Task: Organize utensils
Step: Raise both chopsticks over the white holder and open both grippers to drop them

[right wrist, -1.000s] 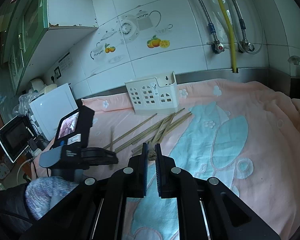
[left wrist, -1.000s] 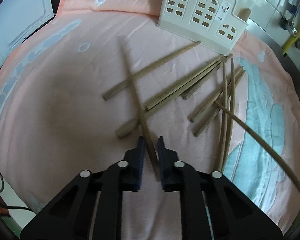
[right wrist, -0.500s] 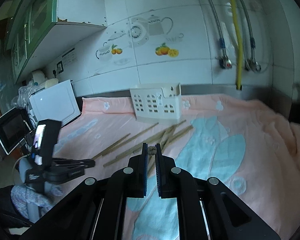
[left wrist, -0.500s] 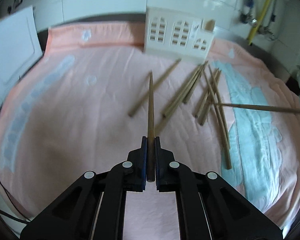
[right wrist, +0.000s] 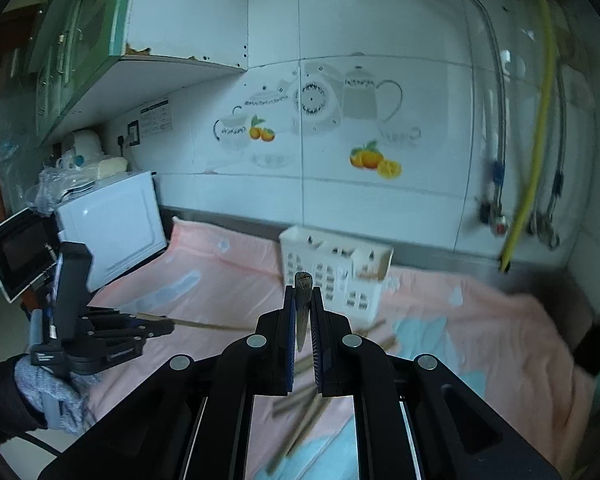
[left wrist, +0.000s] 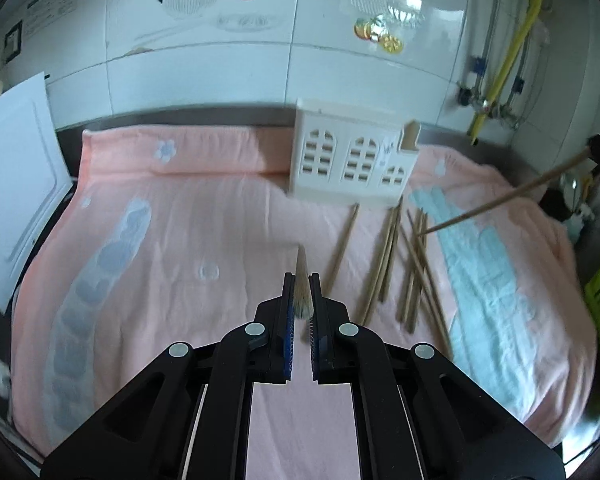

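Inside, white holder [right wrist: 336,266] with one visible chopstick [right wrist: 370,276].

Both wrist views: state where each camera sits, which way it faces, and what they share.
Left wrist: on the left gripper, facing the cream holder over the pink towel; its fingers clamp a chopstick.
Right wrist: on the right gripper, facing the tiled wall; it clamps a second chopstick and shows the left gripper.
Shared: holder, towel, loose chopsticks.

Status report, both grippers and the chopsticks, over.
Left gripper shut on a chopstick. Right gripper likewise. Holder ahead, loose chopsticks on cloth. Nothing blocking.
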Demonstrator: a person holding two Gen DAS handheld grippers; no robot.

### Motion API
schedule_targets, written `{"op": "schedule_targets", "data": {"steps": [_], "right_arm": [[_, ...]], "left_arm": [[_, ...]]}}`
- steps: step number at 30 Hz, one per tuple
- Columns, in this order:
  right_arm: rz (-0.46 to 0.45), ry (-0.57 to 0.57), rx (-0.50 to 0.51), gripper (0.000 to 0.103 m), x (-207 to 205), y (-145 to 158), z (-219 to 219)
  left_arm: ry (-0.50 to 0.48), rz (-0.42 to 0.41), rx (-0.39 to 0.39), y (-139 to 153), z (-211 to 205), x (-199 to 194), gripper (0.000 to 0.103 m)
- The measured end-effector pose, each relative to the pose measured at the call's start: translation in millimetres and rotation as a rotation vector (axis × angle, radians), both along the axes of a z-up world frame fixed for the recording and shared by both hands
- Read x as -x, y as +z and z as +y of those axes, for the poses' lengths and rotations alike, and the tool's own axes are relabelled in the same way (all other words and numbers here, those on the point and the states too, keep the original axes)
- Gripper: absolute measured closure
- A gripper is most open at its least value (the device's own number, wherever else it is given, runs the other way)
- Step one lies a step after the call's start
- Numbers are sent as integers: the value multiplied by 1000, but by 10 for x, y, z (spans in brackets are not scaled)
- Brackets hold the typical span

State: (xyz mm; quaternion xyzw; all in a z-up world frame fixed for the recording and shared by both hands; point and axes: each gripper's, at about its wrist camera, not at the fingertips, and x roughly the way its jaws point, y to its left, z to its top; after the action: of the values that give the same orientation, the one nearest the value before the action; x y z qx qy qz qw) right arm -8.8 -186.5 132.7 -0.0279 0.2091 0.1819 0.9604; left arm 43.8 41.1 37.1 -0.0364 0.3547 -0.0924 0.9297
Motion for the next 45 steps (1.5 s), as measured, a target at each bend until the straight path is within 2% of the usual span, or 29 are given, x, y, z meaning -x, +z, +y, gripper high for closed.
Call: {"op": "schedule_targets", "data": {"steps": [8,12,17,23,28,34,38,45], "right_arm": [[-64,-114,88,96,-547,566,144],[-51,-159,112,96,-900,706,134],[-4,-192,116,96,-1260,678,104],[55,-197,117,96,-1515,468,55],[86,-193,125,96,-1626,322,21],[109,-179,110,96,-1666,172,-56],[129,-170,102,96,-1718,75,-69],[134,-170,82,95,-1783,32,-29]], "left_arm": [[-53,-91,6,585,127,-323,98],[-75,-147,17,872,97,-446,99],[-96,-234,50,1257,-29,-623,99],[-82,-345,110,1710,-159,-903,101],[-26,-460,98,1974,-274,-1145,101],[-26,-418,103,1873,-284,-1400,101],[-18,-326,117,1650,-79,-1493,100],[25,-223,9,1361,249,-1438,98]]}}
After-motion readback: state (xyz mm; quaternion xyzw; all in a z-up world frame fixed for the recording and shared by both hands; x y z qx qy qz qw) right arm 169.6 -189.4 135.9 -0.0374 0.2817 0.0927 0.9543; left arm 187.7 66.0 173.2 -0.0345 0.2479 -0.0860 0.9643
